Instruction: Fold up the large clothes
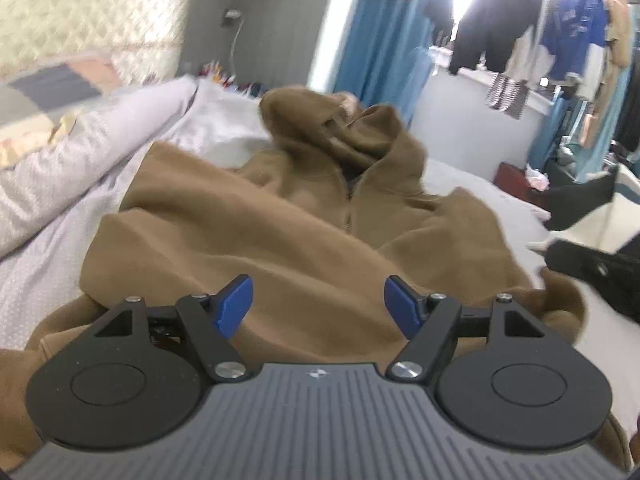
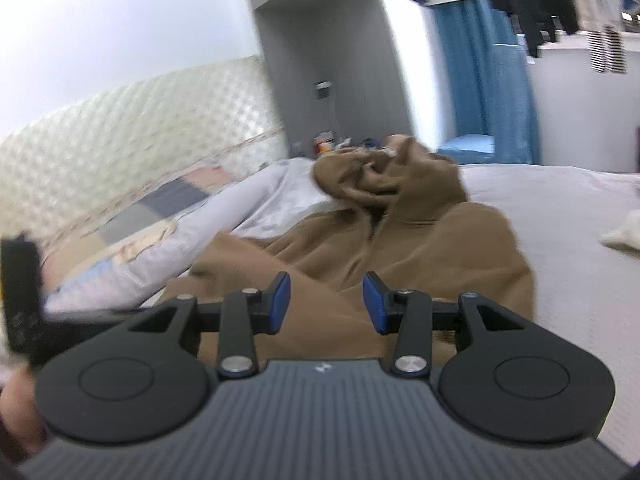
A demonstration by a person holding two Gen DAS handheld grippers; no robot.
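Observation:
A large brown zip-up hoodie lies spread on the bed, hood bunched at the far end and zipper running down the middle. It also shows in the right wrist view. My left gripper is open, its blue pads apart just above the hoodie's near part, holding nothing. My right gripper is open and empty above the hoodie's lower part. A black shape that may be the right gripper shows at the right edge of the left wrist view.
The bed has a pale sheet and a rolled grey duvet along the left. A padded headboard is behind. Blue curtains and hanging clothes stand beyond the bed. Dark and white garments lie at the right.

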